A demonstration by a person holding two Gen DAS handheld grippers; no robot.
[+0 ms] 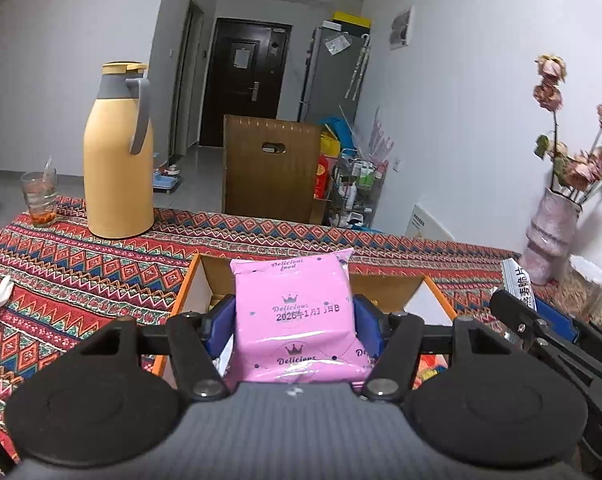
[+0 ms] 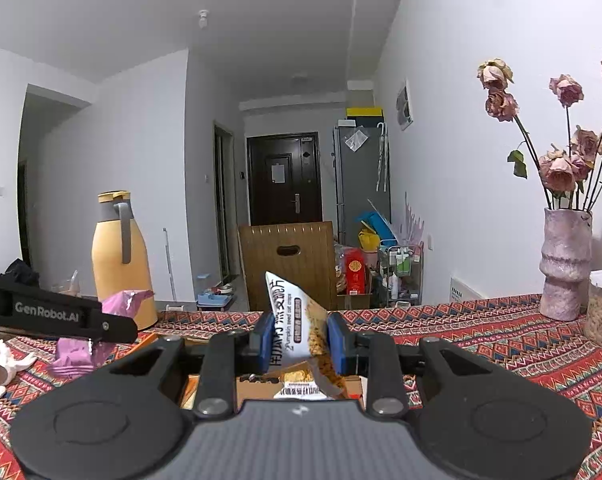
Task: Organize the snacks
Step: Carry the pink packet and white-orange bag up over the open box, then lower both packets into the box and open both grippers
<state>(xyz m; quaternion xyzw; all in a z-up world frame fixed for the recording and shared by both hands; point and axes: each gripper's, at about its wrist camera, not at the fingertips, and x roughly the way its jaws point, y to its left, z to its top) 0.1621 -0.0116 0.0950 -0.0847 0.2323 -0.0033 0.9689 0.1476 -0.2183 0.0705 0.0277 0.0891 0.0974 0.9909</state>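
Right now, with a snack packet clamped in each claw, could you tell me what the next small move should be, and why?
Probably lower the left claw and release the pink packet into the orange-edged box: the packet already hangs over the open box. The right claw can follow with its white packet.

Black claw point(image 1: 295, 320) linkages, blue pads point(image 1: 221, 322), silver screws, ribbed grey housing, "GenRobot.AI" lettering

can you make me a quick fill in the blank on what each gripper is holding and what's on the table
1. The left gripper is shut on a ____ snack packet.
2. The right gripper grips a white packet of pumpkin seed oat ____.
3. The yellow thermos jug has a ____ handle.
4. The vase holds dried ____.

Missing words: pink; crisps; grey; roses
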